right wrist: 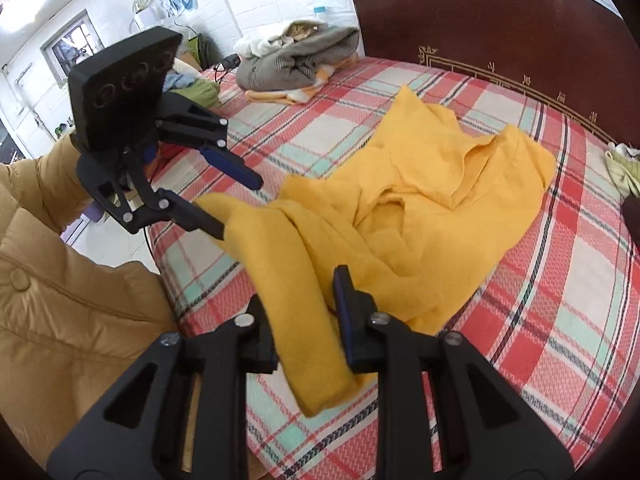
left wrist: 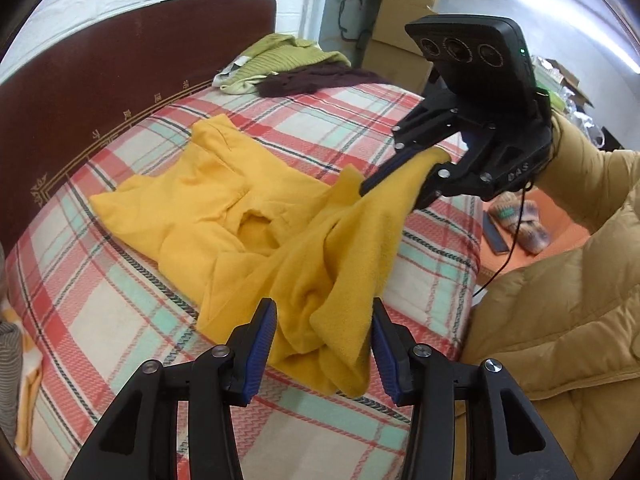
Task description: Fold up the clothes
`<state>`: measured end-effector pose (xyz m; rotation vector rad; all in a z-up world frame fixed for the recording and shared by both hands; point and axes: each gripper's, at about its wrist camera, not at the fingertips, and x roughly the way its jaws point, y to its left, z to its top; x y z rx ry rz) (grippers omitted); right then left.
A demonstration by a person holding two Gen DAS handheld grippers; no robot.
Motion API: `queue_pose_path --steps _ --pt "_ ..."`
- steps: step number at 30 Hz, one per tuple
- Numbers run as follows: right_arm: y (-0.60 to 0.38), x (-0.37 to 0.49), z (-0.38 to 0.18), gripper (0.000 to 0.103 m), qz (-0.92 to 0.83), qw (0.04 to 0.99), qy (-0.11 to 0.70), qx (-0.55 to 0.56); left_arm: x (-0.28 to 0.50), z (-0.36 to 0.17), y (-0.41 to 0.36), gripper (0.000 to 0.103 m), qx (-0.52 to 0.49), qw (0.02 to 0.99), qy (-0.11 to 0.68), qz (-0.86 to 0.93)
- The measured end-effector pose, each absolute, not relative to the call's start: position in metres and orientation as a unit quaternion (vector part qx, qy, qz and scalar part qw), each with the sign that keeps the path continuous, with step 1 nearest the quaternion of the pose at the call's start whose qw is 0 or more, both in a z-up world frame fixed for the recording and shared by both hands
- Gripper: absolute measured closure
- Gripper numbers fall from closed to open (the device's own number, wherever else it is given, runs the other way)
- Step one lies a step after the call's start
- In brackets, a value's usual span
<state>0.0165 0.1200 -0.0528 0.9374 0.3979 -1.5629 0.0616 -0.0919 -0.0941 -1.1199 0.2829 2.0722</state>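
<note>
**Yellow garment: both grippers at the near hem, body runs away toward the headboard**

Left gripper (left wrist: 324, 344): jaws spread wide, a bunched fold of the yellow garment (left wrist: 224, 208) sits between them, not pinched. I read it as open, straddling cloth.

Right gripper (right wrist: 306, 312): cloth passes between the jaws and drapes over the near side. The gap looks wider than the cloth, so I can't tell whether it's really clamped. In the left wrist view it's raised, with a corner lifted off the bed (left wrist: 120, 320).

The garment's long axis runs from both grippers toward the far headboard (right wrist: 500, 20). The far half lies flat and the near half is rumpled. Both grippers look equally near. My judgement: next is to grip the hem and carry it far.
</note>
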Motion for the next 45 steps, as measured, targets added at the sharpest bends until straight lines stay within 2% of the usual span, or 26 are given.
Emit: queue_pose_path --steps 3,8,11,14,16,23,25,28,30,31,32,33,38,43,44,45 --pt "0.118 0.007 -0.050 0.078 -0.676 0.595 0.156 0.406 0.067 -0.092 -0.094 0.027 -0.426 0.391 0.101 0.809" --pt "0.115 -0.004 -0.050 0.078 -0.678 0.594 0.135 0.411 0.073 -0.104 -0.082 0.026 -0.429 0.387 0.119 0.807" --pt "0.115 -0.008 -0.047 0.078 -0.680 0.593 0.132 0.410 0.062 -0.114 -0.078 0.031 -0.437 0.365 0.122 0.813" --pt "0.116 -0.011 -0.043 0.078 -0.684 0.591 0.133 0.406 0.049 -0.116 -0.079 0.052 -0.446 0.350 0.116 0.815" --pt "0.116 -0.013 -0.039 0.078 -0.688 0.590 0.136 0.401 0.040 -0.112 -0.085 0.057 -0.446 0.348 0.100 0.818" --pt "0.112 -0.040 -0.018 0.079 -0.704 0.587 0.135 0.376 0.006 -0.087 -0.101 0.059 -0.441 0.336 0.080 0.828" --pt "0.112 -0.049 -0.013 0.087 -0.703 0.592 0.128 0.372 -0.003 -0.082 -0.103 0.059 -0.441 0.341 0.072 0.827" --pt "0.110 -0.063 -0.013 0.088 -0.703 0.588 0.126 0.378 -0.014 -0.077 -0.106 0.059 -0.445 0.350 0.058 0.822" --pt "0.116 -0.074 -0.019 0.081 -0.697 0.593 0.097 0.391 -0.016 -0.083 -0.105 0.059 -0.452 0.357 0.051 0.816" --pt "0.122 -0.078 -0.024 0.072 -0.697 0.591 0.081 0.397 -0.016 -0.087 -0.105 0.059 -0.456 0.364 0.048 0.810" --pt "0.128 -0.081 -0.031 0.035 -0.698 0.588 0.067 0.403 -0.016 -0.091 -0.104 0.059 -0.459 0.370 0.043 0.806" --pt "0.133 -0.083 -0.036 0.003 -0.707 0.577 0.061 0.404 -0.016 -0.095 -0.104 0.059 -0.463 0.374 0.040 0.803" --pt "0.158 -0.077 -0.067 0.001 -0.695 0.582 -0.009 0.423 -0.018 -0.107 -0.103 0.058 -0.474 0.371 0.029 0.798" --pt "0.150 -0.040 -0.079 0.001 -0.690 0.609 0.047 0.389 -0.018 -0.110 -0.104 0.056 -0.477 0.371 0.026 0.796" --pt "0.145 -0.037 -0.083 0.003 -0.691 0.609 0.062 0.386 -0.017 -0.110 -0.103 0.056 -0.478 0.373 0.027 0.795" --pt "0.139 -0.037 -0.085 0.011 -0.690 0.610 0.069 0.383 -0.016 -0.110 -0.103 0.052 -0.479 0.375 0.027 0.794"
